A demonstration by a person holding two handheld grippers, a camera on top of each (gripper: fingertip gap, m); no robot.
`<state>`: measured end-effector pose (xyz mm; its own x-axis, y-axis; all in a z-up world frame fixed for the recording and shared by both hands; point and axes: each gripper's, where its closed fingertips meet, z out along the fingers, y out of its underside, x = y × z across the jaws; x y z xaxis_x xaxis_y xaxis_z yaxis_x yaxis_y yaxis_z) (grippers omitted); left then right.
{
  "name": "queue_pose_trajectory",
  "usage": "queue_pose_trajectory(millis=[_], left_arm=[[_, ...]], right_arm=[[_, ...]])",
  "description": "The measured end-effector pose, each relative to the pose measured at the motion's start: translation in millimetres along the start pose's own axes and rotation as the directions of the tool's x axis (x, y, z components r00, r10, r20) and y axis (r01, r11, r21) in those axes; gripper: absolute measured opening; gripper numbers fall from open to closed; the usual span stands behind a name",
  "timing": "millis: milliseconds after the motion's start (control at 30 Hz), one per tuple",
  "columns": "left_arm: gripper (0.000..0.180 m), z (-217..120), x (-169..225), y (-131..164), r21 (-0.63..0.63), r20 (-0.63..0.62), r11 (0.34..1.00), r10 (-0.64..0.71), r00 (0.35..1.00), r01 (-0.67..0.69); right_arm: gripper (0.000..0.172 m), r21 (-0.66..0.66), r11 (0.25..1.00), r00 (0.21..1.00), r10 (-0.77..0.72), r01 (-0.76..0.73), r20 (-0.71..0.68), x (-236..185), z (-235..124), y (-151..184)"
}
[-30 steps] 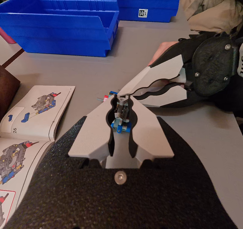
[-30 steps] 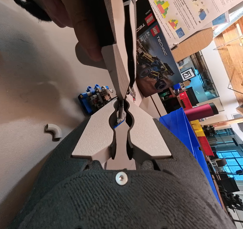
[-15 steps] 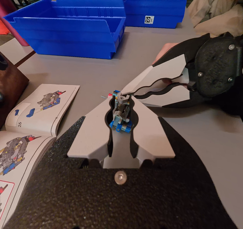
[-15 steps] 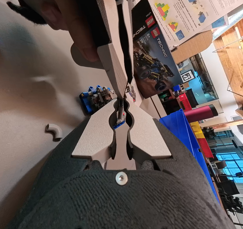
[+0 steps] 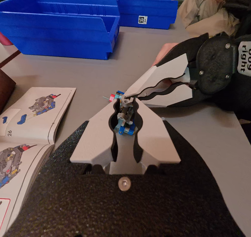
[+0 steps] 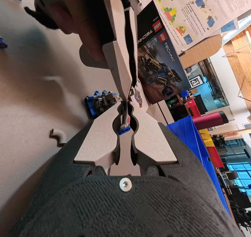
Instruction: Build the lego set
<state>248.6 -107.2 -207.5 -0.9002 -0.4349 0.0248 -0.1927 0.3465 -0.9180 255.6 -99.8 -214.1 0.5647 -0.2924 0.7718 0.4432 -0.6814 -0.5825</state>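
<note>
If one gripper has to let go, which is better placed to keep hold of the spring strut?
Right, probably. The right gripper has both fingertips closed on the black coil of the spring strut. The left gripper straddles its grey end, and whether both pads press there is unclear.

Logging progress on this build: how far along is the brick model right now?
Done: a blue-and-grey brick model looks partly built on the table. In hand: the left gripper straddles it, grip unclear; the right gripper pinches its spring strut. Left: a loose white elbow piece lies nearby; the booklet is open.
</note>
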Motion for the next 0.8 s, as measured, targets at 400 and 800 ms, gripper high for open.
queue_pose_trajectory(millis=[400, 800], left_arm=[[0.033, -12, -4, -14, 0.131, -0.079, 0.976, -0.165, 0.983, 0.174], [0.029, -12, 9, -5, 0.037, 0.005, 0.955, 0.295, 0.955, -0.295]], right_arm=[[0.003, 0.010, 0.999, 0.999, 0.043, -0.043, -0.013, 6, -1, 5], [0.004, 0.027, 0.991, 0.990, -0.131, 0.132, -0.047, 0, -2, -3]])
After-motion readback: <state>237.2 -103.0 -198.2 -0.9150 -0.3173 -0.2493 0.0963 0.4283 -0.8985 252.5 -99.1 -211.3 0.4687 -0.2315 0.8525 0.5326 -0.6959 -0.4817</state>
